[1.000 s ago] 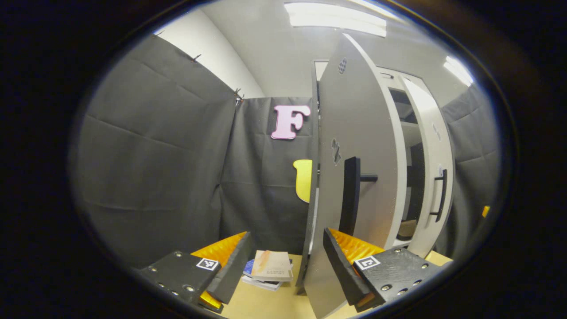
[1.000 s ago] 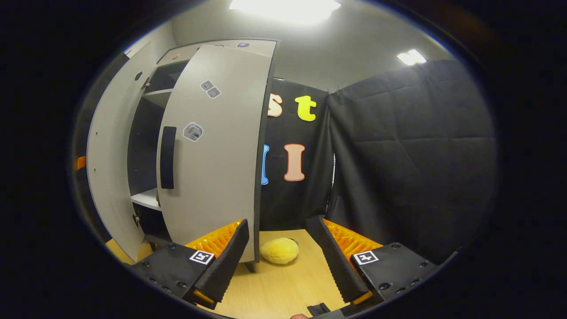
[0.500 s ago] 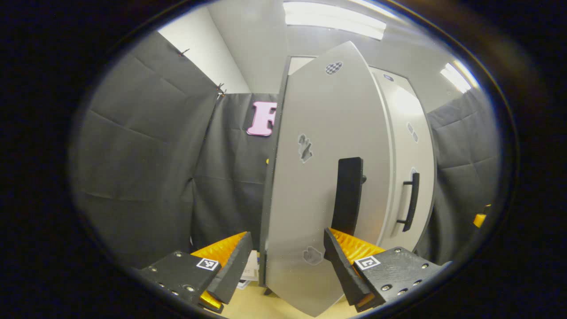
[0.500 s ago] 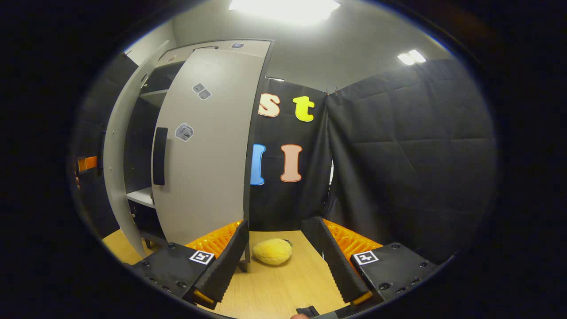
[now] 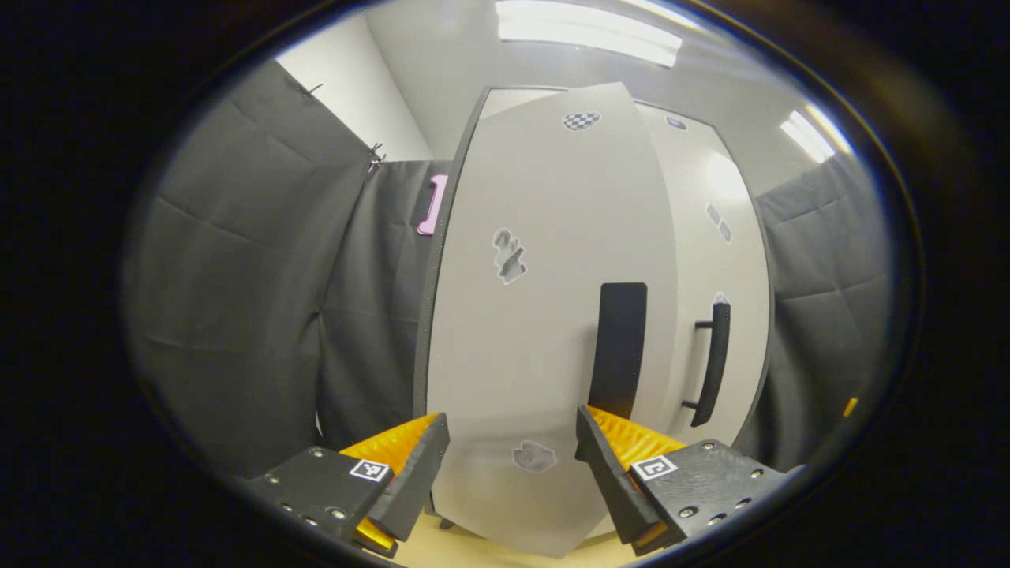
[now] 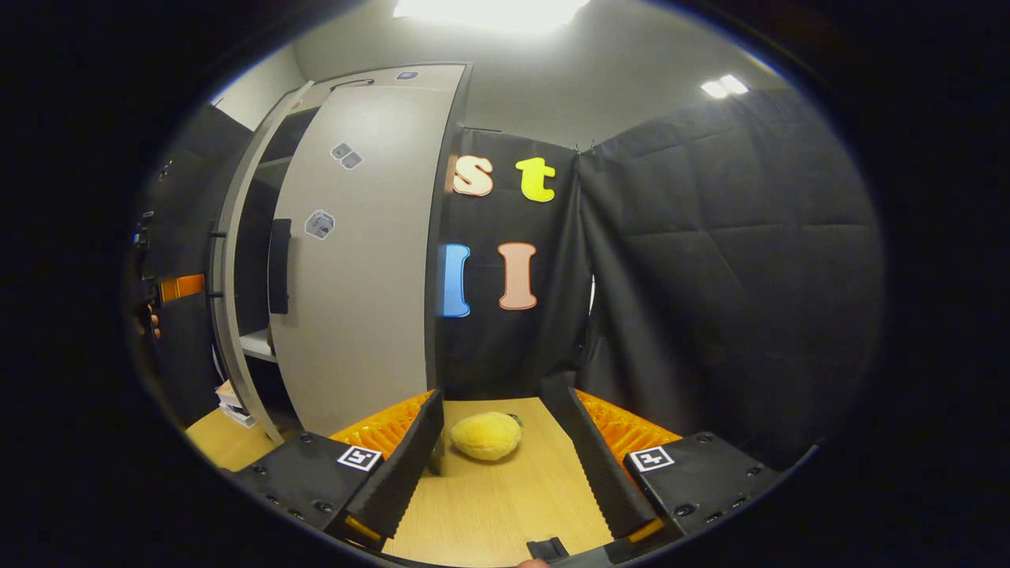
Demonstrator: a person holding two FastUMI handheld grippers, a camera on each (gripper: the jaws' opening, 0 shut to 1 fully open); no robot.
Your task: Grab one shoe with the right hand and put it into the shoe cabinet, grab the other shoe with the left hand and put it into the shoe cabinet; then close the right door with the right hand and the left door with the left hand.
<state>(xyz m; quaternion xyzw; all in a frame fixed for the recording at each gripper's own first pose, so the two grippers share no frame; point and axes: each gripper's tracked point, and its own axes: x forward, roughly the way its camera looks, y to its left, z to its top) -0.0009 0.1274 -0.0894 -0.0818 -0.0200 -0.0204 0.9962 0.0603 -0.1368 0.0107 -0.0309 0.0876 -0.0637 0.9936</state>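
Both jaws stand spread, pinching nothing: the left gripper (image 5: 505,461) faces the left door (image 5: 521,315), the right gripper (image 6: 497,457) hangs over the wooden table (image 6: 505,505). Black cloth walls the booth, with ceiling lights above. Left door is swung nearly flat beside the right door (image 6: 363,260), a narrow gap showing a shelf (image 6: 256,345); shoes are hidden. Books (image 6: 233,401) lie left of the cabinet, a yellow plush (image 6: 485,435) right of it.

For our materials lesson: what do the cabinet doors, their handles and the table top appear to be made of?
Left door: probably laminated board, matte grey face with a dark edge. Right door: the same look. Handles: matte black, plastic or painted metal; unclear. Table top: light wood-grain surface, possibly laminate.
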